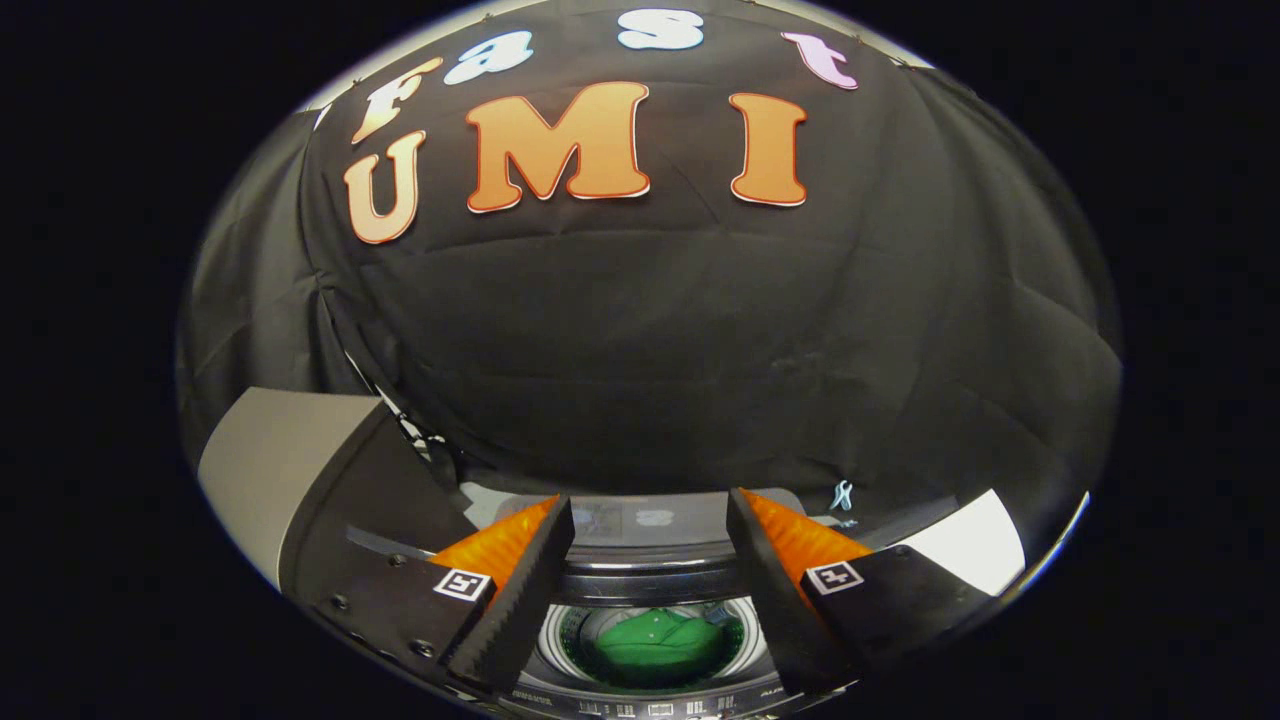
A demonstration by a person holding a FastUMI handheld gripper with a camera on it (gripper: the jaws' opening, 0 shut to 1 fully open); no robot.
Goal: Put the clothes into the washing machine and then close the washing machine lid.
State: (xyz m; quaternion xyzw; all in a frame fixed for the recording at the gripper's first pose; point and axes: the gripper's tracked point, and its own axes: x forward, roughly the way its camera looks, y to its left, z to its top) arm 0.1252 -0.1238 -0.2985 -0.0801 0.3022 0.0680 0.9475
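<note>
A green garment (658, 642) lies at the bottom of the washing machine's steel drum (560, 632), seen from above between my fingers. My gripper (650, 520) is open above the drum mouth, with nothing between its fingers (525, 580). The washing machine's lid (640, 522) stands raised at the back of the opening, just beyond the fingertips. The machine's control strip (640, 708) runs along the near side below the drum.
A grey box-like object (275, 465) stands to the left of the machine. A white surface (975, 550) shows to the right. A small light clip (842, 495) hangs on the black cloth wall behind the machine.
</note>
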